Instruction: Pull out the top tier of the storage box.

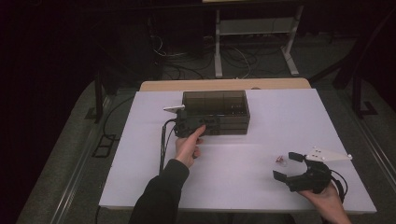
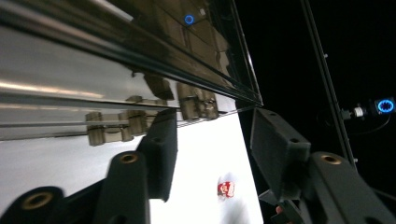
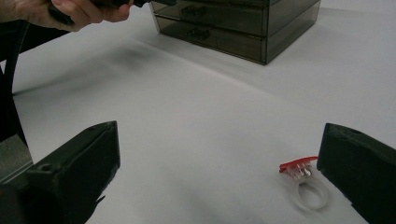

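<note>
A smoky see-through drawer box stands at the back middle of the white table. My left gripper is held level against the box's front left, its jaws apart. In the left gripper view the drawer box is very close, and a drawer handle lies just past the tips of the left gripper, untouched by the pads. A small clear ring with a red top lies near the front right. My right gripper stands open around the ring without touching it.
The left gripper's cable trails along the table toward the front edge. A tan board borders the table's far edge. Beyond it are a desk frame and floor cables. White surface stretches between the two hands.
</note>
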Demonstrator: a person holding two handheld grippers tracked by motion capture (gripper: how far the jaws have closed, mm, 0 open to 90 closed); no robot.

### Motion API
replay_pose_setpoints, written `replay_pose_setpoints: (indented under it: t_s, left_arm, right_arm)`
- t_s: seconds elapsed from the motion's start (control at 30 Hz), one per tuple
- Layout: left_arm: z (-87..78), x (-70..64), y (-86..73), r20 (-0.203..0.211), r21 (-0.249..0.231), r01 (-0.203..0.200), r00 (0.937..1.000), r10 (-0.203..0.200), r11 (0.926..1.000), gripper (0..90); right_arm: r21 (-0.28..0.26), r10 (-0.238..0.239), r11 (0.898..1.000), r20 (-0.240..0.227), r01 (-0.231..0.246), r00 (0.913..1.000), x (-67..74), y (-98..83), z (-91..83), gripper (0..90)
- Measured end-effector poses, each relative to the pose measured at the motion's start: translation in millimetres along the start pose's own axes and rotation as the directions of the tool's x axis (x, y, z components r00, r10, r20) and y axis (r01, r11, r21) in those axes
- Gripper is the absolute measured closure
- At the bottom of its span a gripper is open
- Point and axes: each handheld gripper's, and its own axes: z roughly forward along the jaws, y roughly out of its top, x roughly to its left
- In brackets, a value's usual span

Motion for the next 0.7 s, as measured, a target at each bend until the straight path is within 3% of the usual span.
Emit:
replay_pose_setpoints:
  t_s: [0.23,0.7]
  left_arm:
    - [-2.3,7.5,0.8,0.010,-0.012,0.056,0.9984,-0.056,0.9983,63.7]
    - [-1.1,9.8,-0.3,0.006,-0.027,0.100,0.9950,-0.100,0.9947,78.8]
  right_arm:
    - [0.001,-0.001,1.000,0.000,0.001,1.0000,0.1,0.0,0.1,0.0]
    - [0.006,-0.001,1.000,-0.004,0.001,1.0000,1.0,0.0,0.9,0.0]
